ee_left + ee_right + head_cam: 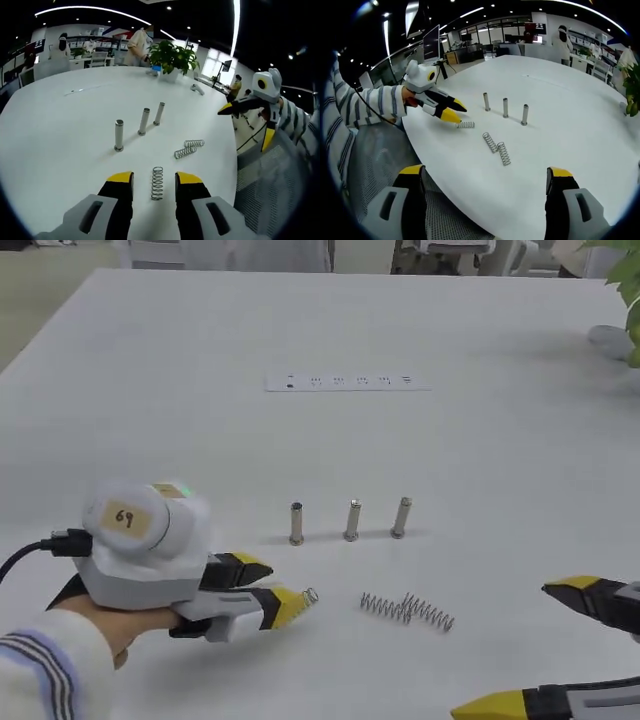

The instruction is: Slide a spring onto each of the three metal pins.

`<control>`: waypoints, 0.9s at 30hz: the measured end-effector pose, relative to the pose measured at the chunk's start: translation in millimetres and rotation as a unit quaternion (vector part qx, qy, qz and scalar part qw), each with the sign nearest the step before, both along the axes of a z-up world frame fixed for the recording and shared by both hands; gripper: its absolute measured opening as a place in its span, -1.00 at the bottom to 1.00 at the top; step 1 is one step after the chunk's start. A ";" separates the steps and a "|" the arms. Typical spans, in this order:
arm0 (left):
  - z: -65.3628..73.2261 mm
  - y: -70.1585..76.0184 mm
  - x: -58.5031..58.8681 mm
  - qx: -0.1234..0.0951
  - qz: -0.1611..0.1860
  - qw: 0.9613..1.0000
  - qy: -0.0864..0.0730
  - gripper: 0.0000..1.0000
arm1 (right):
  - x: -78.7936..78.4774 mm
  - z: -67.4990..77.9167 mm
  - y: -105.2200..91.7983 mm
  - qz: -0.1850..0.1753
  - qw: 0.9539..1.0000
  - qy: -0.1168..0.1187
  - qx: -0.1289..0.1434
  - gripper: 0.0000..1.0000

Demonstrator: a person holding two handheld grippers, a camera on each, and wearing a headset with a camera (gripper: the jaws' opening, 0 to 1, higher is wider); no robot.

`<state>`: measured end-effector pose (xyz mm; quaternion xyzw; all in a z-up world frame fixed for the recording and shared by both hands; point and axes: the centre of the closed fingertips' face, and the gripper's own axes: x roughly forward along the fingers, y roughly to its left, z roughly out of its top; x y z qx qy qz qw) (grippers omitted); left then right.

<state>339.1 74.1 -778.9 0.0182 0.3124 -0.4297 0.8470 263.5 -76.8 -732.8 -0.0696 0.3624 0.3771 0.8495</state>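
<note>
Two yellow-tipped jaws of the left gripper (154, 178) stand apart with one spring (157, 183) lying on the table between them. A sliver of gap shows on either side, so they bracket the coil without pinching it. The jaws run along the spring's length, which looks set up so that a squeeze would catch it across its sides.

In the head view the left gripper (272, 586) sits low at lower left, close to the white table (150, 420), with the spring's end just past the lower tip.

Over to the right gripper (486, 175): its jaws are spread wide and hold nothing. It hangs at the lower right of the head view, clear of the work, probably so it doesn't crowd the pick-up.

Moving outward, two more springs (405, 608) lie touching end to end in the lower centre, near at hand for the later rounds. Beyond them, mid-frame, stand the left pin (296, 523), the middle pin (353, 520) and the right pin (401, 517). They are upright in a row and spaced apart, with tops free so a coil can drop over. All three are bare, so this reads as the first pick.

A power strip (348, 382) lies far back, upper centre.
</note>
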 end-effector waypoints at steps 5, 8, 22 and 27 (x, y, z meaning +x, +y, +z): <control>-3.6 -1.3 -5.9 0.008 -0.013 1.000 -0.004 -0.48 | 0.8 0.3 3.5 -0.002 1.000 0.001 0.007 0.99; -6.8 -1.1 -9.4 0.015 -0.024 1.000 -0.003 -0.48 | 2.4 1.0 5.7 -0.003 1.000 -0.001 0.011 0.99; -15.8 -1.3 -16.9 0.025 -0.035 0.999 0.001 -0.59 | 0.2 -1.0 7.4 0.007 1.000 0.000 0.001 0.99; -20.3 -0.3 -20.2 0.026 -0.037 0.999 0.007 -0.64 | -3.2 -4.1 7.5 0.019 1.000 0.004 -0.009 0.99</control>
